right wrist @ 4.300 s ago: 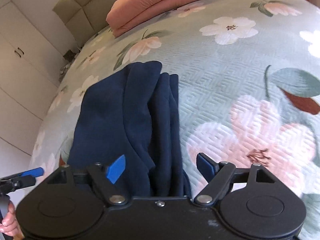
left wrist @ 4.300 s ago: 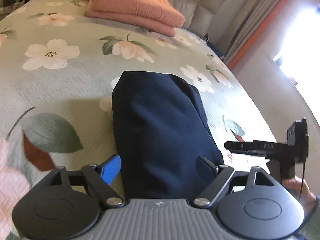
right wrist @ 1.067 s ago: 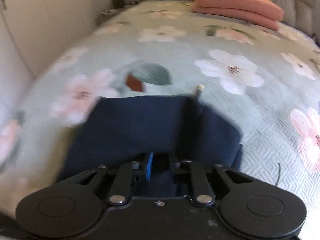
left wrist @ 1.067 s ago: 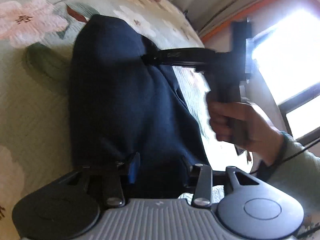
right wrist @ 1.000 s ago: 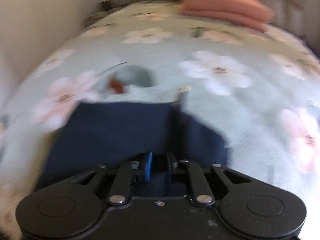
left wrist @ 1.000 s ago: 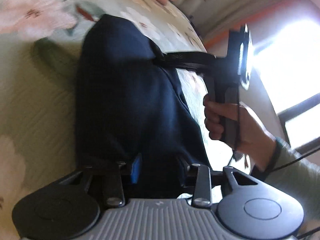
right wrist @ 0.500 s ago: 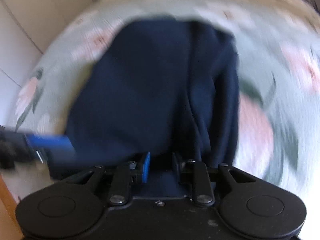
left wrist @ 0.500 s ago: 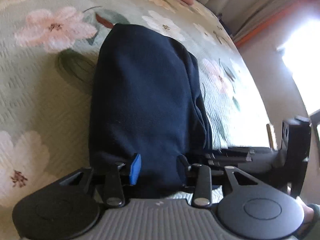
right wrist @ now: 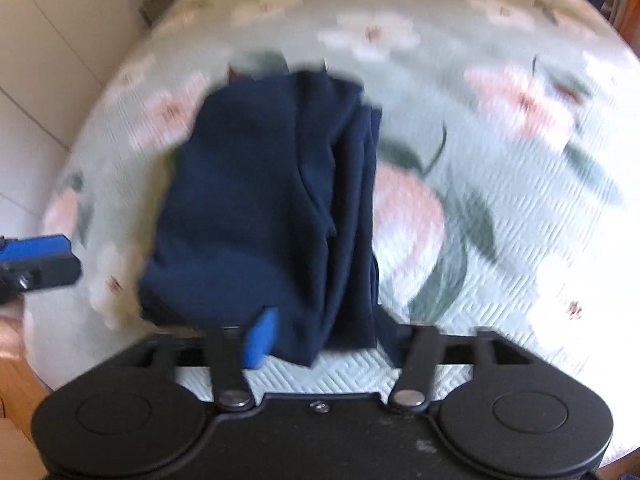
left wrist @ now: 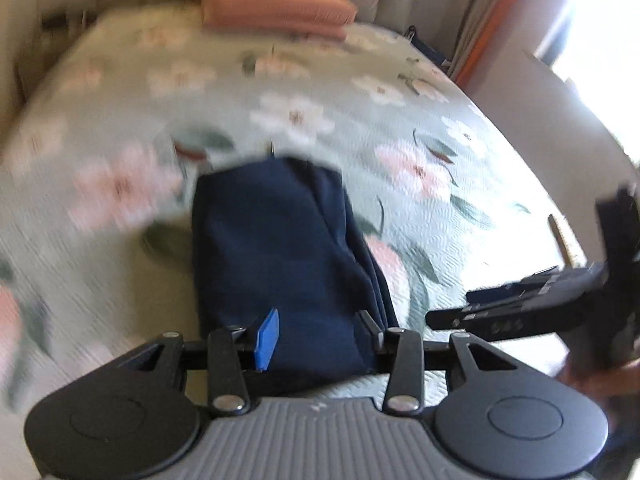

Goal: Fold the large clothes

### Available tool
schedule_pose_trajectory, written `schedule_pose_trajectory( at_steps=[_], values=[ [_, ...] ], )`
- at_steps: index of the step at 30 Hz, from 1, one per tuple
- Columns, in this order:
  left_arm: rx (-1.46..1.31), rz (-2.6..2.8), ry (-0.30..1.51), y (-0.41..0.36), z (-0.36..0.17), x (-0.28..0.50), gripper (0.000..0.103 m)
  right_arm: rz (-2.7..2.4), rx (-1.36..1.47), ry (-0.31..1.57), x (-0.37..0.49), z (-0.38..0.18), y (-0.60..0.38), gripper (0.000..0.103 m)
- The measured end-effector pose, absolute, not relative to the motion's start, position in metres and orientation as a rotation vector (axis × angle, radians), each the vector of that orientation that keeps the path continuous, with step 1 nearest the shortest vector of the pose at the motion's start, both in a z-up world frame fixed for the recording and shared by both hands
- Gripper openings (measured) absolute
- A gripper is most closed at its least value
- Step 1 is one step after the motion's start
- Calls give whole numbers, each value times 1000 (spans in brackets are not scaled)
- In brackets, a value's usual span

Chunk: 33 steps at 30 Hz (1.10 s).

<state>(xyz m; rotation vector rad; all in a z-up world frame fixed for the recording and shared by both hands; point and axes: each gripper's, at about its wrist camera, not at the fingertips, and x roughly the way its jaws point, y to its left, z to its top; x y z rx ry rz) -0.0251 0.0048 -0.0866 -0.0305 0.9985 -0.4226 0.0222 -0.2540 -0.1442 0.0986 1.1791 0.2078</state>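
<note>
A folded navy garment lies flat on the floral bed cover, its layered edges on the right side. My left gripper hovers above its near end, jaws partly apart, pads clear of the cloth. It also shows at the left edge of the right wrist view, as the left gripper. My right gripper is over the same near end with its jaws opening wide and nothing pressed between them. In the left wrist view the right gripper reaches in from the right, beside the garment.
A folded pink blanket rests against the padded headboard. Curtains with an orange strip and a bright window stand to the right of the bed. A white panelled wall runs along its left side. A blurred hand holds the right gripper.
Both grippers have lifted up and back from the garment, so more of the bed shows. The right jaws, nearly shut on the cloth before, have spread wide and let it go.
</note>
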Motion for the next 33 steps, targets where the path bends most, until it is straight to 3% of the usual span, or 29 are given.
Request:
schedule_pose_trajectory(
  at_steps=[6,12,14,21,25,33],
  values=[
    [7,-333,899,-14,-10,-45,46,243,64,1045,9,-63,-246,82],
    [-57,-273,866,-14,38,-60,48,229,71,1042,1,-32,-240,82],
    [-57,-252,857,-13,49,-65,53,236,92,1049,-2,-24,-243,83],
    [-94,-200,856,-11,69,-79,58,207,98,1043,-10,-3,-241,83],
    [-88,-194,857,-11,74,-80,66,190,81,1019,-9,9,-237,83],
    [-115,-209,890,-4,69,-71,66,138,41,993,-5,22,-219,84]
  ],
)
